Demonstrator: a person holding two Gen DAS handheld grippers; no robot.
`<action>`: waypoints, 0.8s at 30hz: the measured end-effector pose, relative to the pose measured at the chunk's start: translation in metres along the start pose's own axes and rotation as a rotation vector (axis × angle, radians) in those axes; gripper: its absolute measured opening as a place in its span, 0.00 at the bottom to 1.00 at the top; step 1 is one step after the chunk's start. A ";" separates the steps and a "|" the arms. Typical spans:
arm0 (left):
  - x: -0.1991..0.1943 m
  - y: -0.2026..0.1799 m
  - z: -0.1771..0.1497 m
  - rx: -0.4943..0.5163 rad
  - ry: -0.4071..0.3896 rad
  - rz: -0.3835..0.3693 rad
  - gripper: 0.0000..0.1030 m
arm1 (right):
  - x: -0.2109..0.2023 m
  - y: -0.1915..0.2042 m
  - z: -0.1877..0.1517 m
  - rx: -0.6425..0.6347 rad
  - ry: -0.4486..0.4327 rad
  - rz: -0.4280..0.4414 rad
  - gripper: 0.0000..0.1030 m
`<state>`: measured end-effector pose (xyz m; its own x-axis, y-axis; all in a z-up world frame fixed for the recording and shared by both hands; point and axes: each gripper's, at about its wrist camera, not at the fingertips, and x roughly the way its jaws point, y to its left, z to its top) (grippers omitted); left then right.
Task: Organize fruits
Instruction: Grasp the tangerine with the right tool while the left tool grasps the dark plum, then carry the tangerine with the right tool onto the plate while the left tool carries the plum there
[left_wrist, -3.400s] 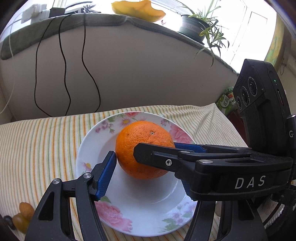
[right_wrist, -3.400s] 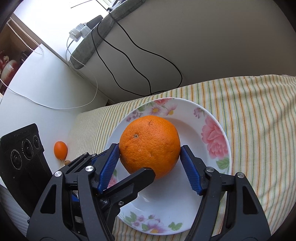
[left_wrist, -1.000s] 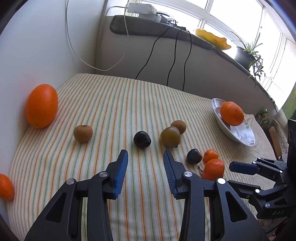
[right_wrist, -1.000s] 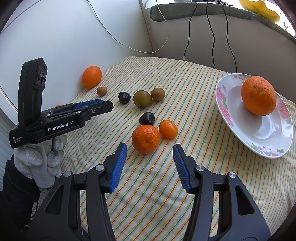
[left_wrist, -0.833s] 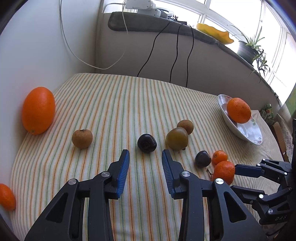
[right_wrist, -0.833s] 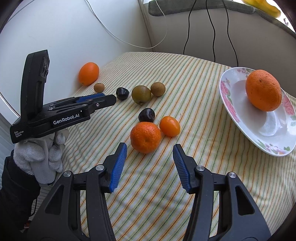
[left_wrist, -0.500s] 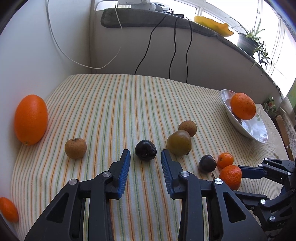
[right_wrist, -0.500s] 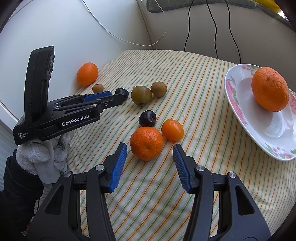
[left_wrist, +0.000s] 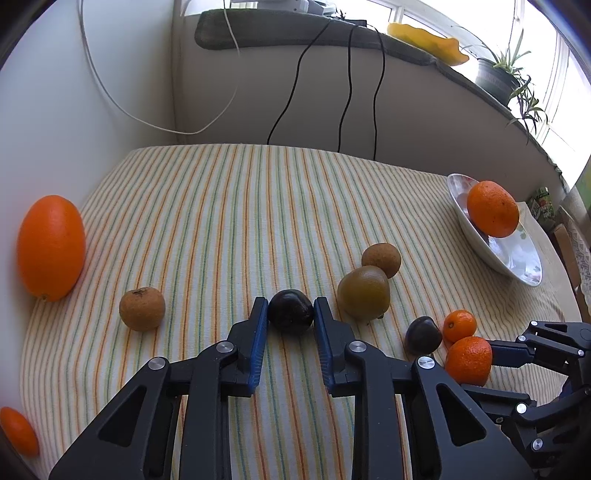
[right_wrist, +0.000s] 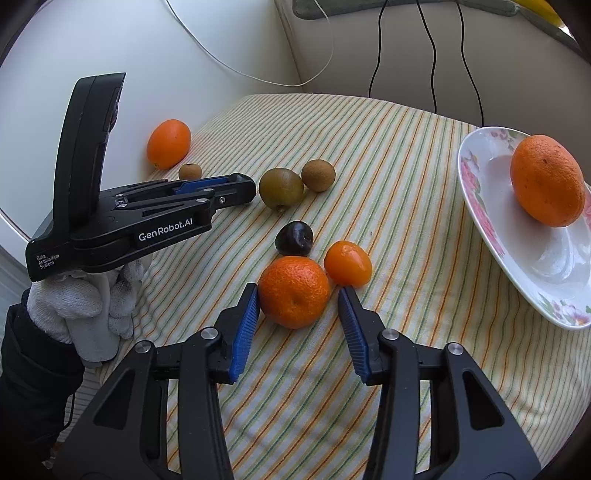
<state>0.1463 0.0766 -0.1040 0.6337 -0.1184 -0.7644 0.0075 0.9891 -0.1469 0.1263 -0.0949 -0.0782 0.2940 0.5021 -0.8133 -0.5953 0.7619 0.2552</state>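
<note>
Watching two rolling risks. Left gripper (left_wrist: 290, 321) has the dark plum (left_wrist: 290, 312) between its blue pads, gap barely wider than the fruit; I can't tell whether the pads touch it yet. If I close off-centre, that smooth round skin could squirt forward into the green-brown fruit (left_wrist: 364, 292) just beside it. Squeezing too hard would bruise it.

Right gripper (right_wrist: 298, 308) is spread wide around the mandarin (right_wrist: 293, 291). Left pad sits right at its skin; right pad is clear of it and close under the small orange fruit (right_wrist: 348, 263), which touches the mandarin. Closing from here, I expect that pad to nudge the small one, and maybe the second dark plum (right_wrist: 294, 238) just behind. Neither gripper carries anything.

Plate (right_wrist: 476, 192) sits at the right side of the striped bench (right_wrist: 388, 155) with one big orange (right_wrist: 546, 184) on it. Other big orange (left_wrist: 50, 247) remains far left against the wall, brown fruit (left_wrist: 142, 308) near it.
</note>
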 end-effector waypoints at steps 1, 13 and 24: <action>0.000 0.000 0.000 0.001 -0.001 0.001 0.22 | 0.000 0.000 0.000 0.000 -0.001 0.003 0.40; -0.009 -0.001 -0.002 -0.016 -0.024 -0.015 0.21 | -0.004 0.004 -0.004 0.007 -0.025 0.016 0.37; -0.027 -0.009 -0.004 -0.025 -0.059 -0.042 0.21 | -0.028 -0.001 -0.014 0.010 -0.060 0.020 0.37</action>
<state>0.1254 0.0703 -0.0845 0.6780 -0.1536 -0.7188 0.0162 0.9808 -0.1943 0.1081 -0.1159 -0.0629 0.3269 0.5407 -0.7751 -0.5941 0.7554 0.2765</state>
